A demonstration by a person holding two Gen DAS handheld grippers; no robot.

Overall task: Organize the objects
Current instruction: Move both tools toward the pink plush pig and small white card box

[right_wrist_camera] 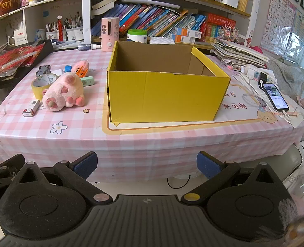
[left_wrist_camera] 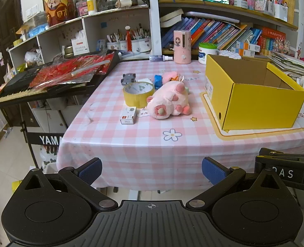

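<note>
An open yellow cardboard box point(left_wrist_camera: 255, 105) point(right_wrist_camera: 164, 96) stands empty on the pink checked table. Left of it lie a pink plush toy point(left_wrist_camera: 168, 100) point(right_wrist_camera: 64, 92), a yellow tape roll point(left_wrist_camera: 138, 93) point(right_wrist_camera: 41, 84), a small white box point(left_wrist_camera: 128, 115) point(right_wrist_camera: 31, 108), a grey toy car point(left_wrist_camera: 128, 78) point(right_wrist_camera: 43, 70), a blue toy point(left_wrist_camera: 158, 81), a smaller pink plush point(right_wrist_camera: 80, 66) and a green item point(right_wrist_camera: 87, 81). My left gripper point(left_wrist_camera: 152, 170) is open and empty, held before the table's front edge. My right gripper point(right_wrist_camera: 146, 164) is open and empty, facing the box.
A pink humidifier point(left_wrist_camera: 182, 47) point(right_wrist_camera: 110, 34), a jar and a spray bottle stand at the table's back. A keyboard point(left_wrist_camera: 48, 82) with red packets is on the left. Papers, chargers and a phone point(right_wrist_camera: 275, 98) lie right of the box. Shelves rise behind.
</note>
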